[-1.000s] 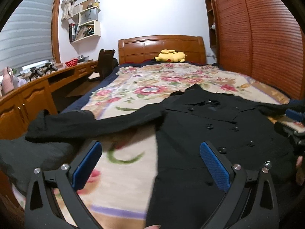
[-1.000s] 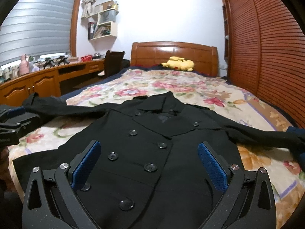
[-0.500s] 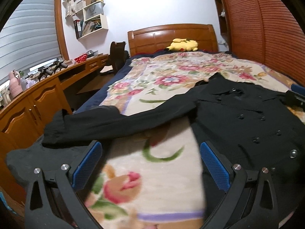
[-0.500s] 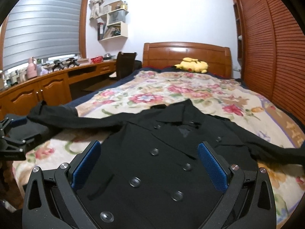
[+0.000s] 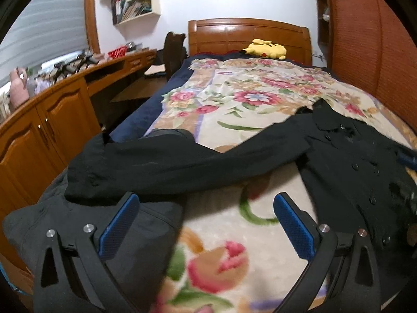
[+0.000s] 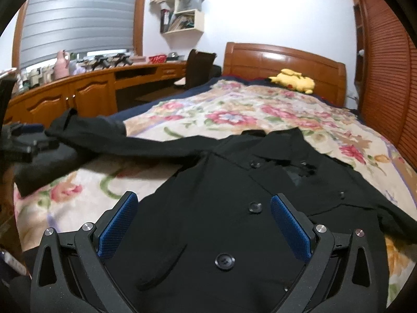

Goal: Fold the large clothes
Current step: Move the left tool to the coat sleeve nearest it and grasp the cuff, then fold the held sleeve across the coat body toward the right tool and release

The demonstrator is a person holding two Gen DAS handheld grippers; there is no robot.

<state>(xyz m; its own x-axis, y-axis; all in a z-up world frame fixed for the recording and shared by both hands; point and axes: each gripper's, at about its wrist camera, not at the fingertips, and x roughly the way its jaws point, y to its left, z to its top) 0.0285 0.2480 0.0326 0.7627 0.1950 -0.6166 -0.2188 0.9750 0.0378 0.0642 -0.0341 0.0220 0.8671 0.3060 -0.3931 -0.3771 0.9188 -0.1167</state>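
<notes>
Spread flat on the bed point(image 5: 260, 99), black coat point(image 6: 234, 203) with sleeve point(image 5: 169, 164) running 9-to-3 just ahead at 12 of left gripper point(image 5: 206, 221), nearer one; both grippers' fingers apart, empty, right gripper point(image 6: 203, 221) over coat front.

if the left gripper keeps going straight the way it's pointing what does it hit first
Probably the coat's outstretched sleeve, lying across the bedspread just ahead of the open left gripper. Depth is unclear; angled lower, it would meet the bedspread first.

White wall point(image 6: 273, 13), wooden headboard point(image 6: 284, 62), slatted wardrobe point(image 6: 388, 78), blinds point(image 6: 78, 18), desk point(image 6: 78, 91).
</notes>
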